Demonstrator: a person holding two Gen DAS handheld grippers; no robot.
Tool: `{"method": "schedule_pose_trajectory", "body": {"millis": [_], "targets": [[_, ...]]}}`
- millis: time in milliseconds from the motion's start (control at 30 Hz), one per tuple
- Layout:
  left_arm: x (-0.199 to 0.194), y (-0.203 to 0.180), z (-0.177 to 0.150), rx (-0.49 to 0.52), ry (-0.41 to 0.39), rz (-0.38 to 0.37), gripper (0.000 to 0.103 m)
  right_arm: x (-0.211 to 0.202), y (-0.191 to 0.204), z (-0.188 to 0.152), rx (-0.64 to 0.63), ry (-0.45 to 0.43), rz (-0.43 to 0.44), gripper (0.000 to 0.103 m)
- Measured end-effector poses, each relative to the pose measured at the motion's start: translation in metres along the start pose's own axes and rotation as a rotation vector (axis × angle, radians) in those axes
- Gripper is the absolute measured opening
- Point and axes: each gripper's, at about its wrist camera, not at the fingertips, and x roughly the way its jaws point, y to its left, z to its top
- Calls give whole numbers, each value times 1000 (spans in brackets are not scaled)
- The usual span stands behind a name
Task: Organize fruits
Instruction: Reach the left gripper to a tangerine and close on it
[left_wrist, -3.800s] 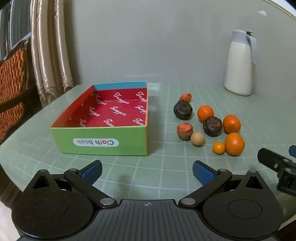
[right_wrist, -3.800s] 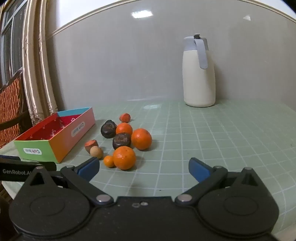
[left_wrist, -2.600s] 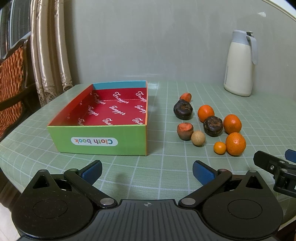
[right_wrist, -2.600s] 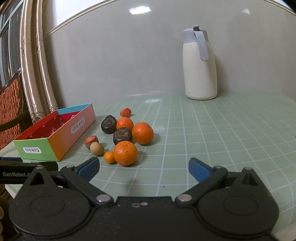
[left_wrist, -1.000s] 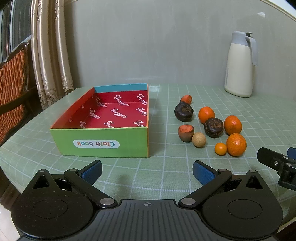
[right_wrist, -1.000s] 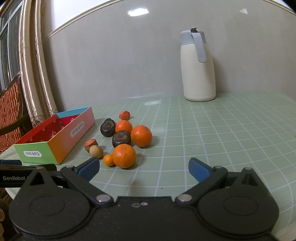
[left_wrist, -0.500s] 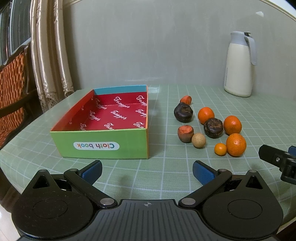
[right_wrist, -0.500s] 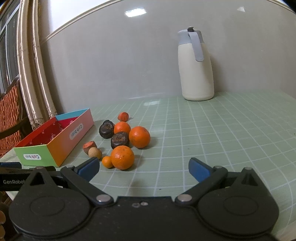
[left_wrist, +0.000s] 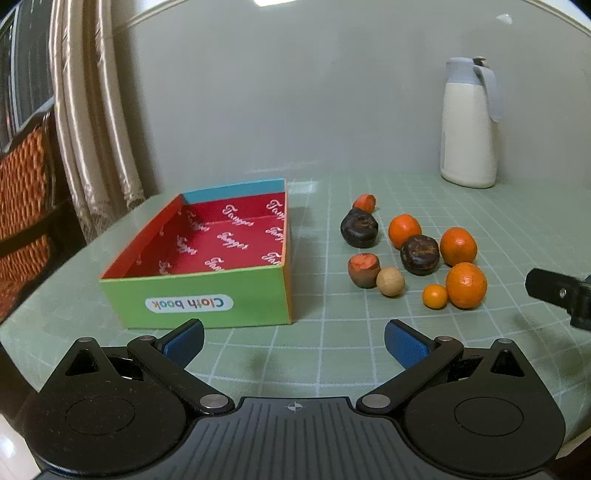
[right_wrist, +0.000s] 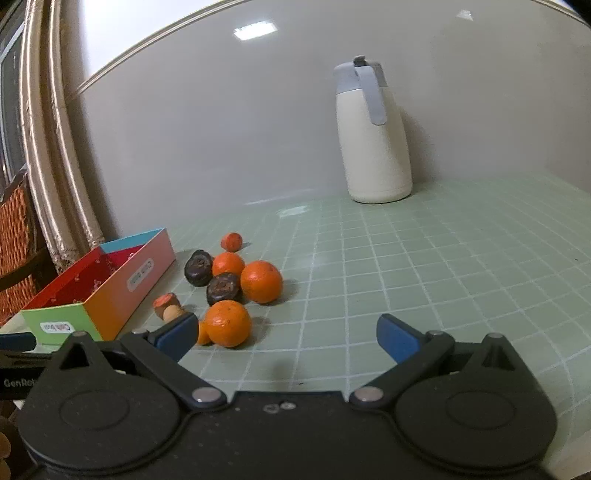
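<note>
A shallow cardboard box (left_wrist: 207, 306) with a red printed inside and a green front sits empty on the green checked tablecloth. Right of it lies a cluster of fruit: three oranges, the nearest (left_wrist: 466, 285) (right_wrist: 228, 323), a tiny orange (left_wrist: 435, 296), two dark brown fruits (left_wrist: 359, 228) (left_wrist: 420, 254), a tan ball (left_wrist: 390, 281) and two small reddish fruits. My left gripper (left_wrist: 293, 338) hangs open in front of the box, empty. My right gripper (right_wrist: 286, 334) is open and empty, just right of the nearest orange.
A cream thermos jug (left_wrist: 470, 125) (right_wrist: 371, 136) with a grey lid stands at the back by the wall. Curtains (left_wrist: 92, 110) and a wicker chair (left_wrist: 22, 206) are at the left. The right gripper's black tip (left_wrist: 554, 291) shows at the left view's right edge.
The right gripper has moved forward toward the fruit, so the nearest orange now sits close beside its left finger. The left gripper has risen and shifted slightly. Both stay open.
</note>
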Motion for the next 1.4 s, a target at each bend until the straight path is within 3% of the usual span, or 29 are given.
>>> {"method": "schedule_pose_trajectory", "body": {"millis": [333,567,700,833,867,933,1100,1400], "targets": [[-12,-33,14,155,-99,4,103,-12,-19,5,49,-42,-51,103],[-11,-83,26,312,-159,-42,103,-25,-45,9,98,-74,-162,103],[-9,-111,27,405,-194,-62,103,-33,-62,10,144,-91,-182,103],[-2,-126,28,418,-180,-92,100,-41,-74,10,166,-107,-191,103],[-1,-128,29,417,-178,-102,84,-43,-76,9,172,-110,-193,103],[4,-133,31,420,-147,-125,69,-45,-81,9,185,-114,-197,103],[11,-136,27,415,-149,-97,69,-49,-87,8,213,-113,-193,103],[28,-137,23,401,-80,-175,68,-45,-89,10,236,-117,-167,103]]}}
